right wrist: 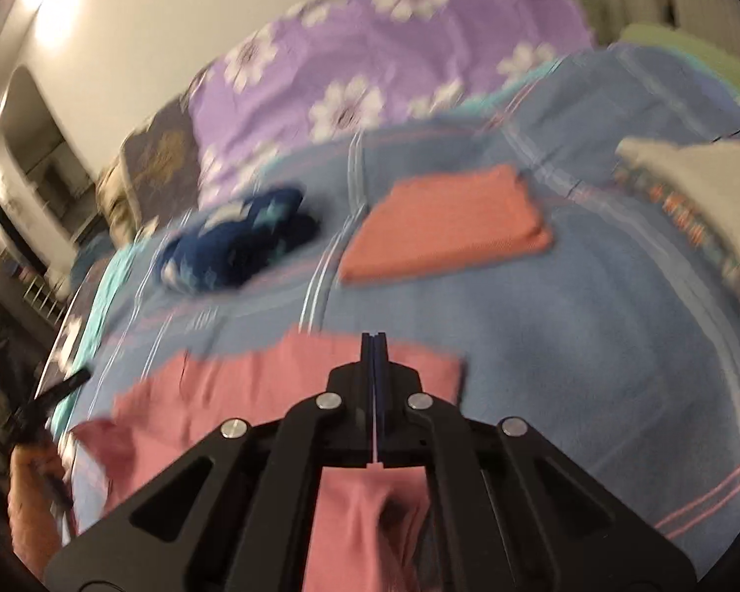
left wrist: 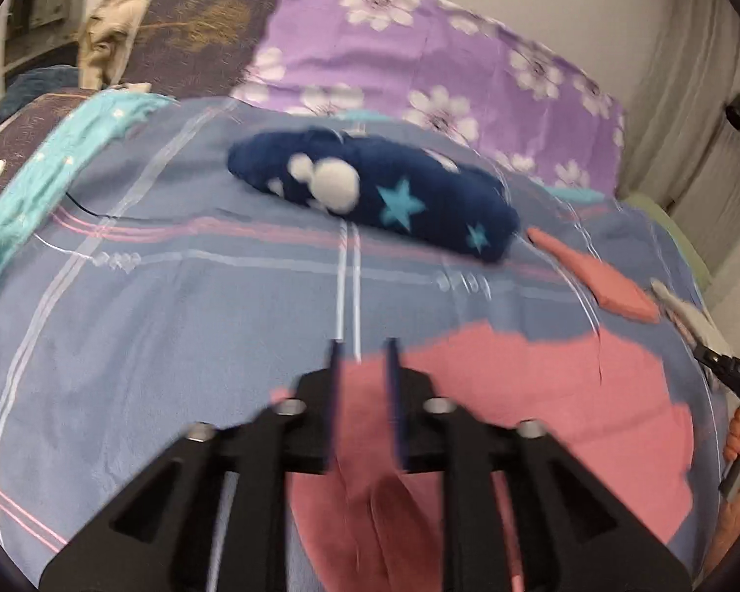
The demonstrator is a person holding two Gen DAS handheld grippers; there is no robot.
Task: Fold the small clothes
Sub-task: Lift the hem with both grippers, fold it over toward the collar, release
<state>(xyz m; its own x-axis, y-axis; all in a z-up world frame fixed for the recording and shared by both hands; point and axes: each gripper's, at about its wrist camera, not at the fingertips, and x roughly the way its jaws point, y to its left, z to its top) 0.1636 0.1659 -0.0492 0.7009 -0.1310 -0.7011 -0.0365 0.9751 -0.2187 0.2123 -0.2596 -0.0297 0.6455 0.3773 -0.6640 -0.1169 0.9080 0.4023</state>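
Handling: we are working a pink garment [left wrist: 542, 394] that lies spread on the blue plaid bedsheet [left wrist: 172, 320], close under both wrists, near the bed's near edge.
Left gripper [left wrist: 362, 350]: we see its jaws standing part-way apart, with pink cloth showing in the gap; the pads do not look pressed on it, though blur makes the contact hard to read.
Right gripper [right wrist: 374, 340]: we see its jaws closed tight together; a fold of the pink garment [right wrist: 251, 394] bunches up beneath them, and we judge it pinched there.
Long axis: we read the garment as running side to side across the bed, from our left hand's place to our right.
Which hand is nearer: both sit at the garment's near edge, the left toward one end, the right toward the other; the far edge lies ahead of both jaws.
Neighbours ahead: a navy star-printed garment [left wrist: 370, 192] lies rolled toward the pillow end, and a folded salmon cloth [right wrist: 449, 222] sits just right of it, both well apart from the pink one.
Far end: a purple flowered pillow [left wrist: 419, 59] marks the head of the bed.
Next move, as we judge it: the near edge goes forward over the far edge.
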